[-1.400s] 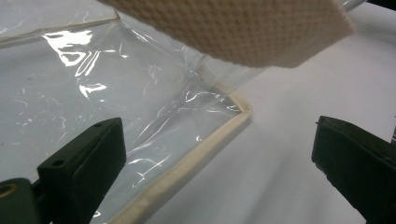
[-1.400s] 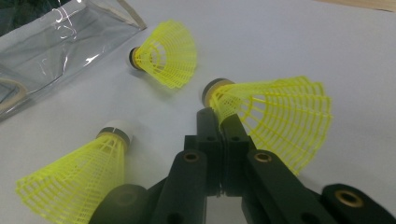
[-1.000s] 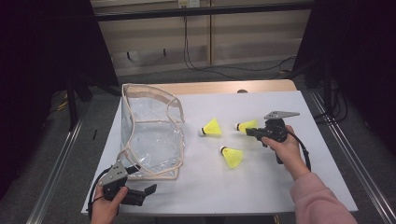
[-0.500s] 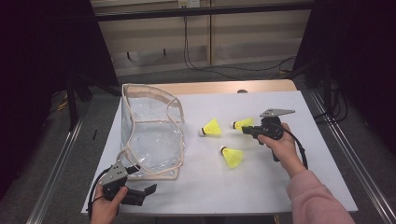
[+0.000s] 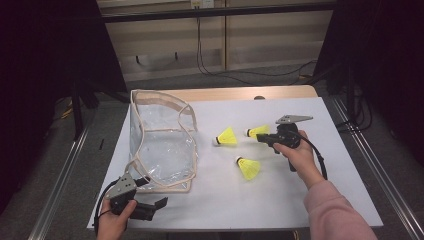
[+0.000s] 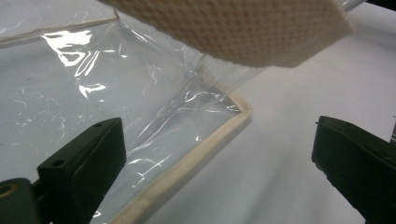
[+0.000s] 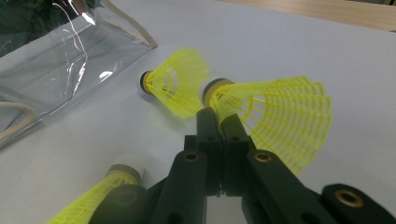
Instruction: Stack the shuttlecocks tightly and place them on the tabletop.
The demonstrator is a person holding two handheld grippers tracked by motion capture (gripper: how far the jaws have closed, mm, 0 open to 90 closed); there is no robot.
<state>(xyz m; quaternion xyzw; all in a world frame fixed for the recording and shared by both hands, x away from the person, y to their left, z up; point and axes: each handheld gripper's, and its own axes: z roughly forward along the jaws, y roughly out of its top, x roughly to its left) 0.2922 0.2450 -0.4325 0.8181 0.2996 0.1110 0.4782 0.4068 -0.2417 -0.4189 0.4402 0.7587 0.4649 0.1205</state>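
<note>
All 3 shuttlecocks lie outside the clear bag [image 5: 162, 150]; right gripper [image 7: 219, 126] clenches 1 shuttlecock [image 7: 273, 119], left gripper [image 6: 210, 172] released near the bag's corner.

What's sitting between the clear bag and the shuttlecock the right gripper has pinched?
One loose shuttlecock lies between the clear bag and the gripped shuttlecock, per the high view.

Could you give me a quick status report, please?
Right gripper shut on yellow mesh shuttlecock. Left gripper open beside clear plastic bag. Nothing blocking.
</note>
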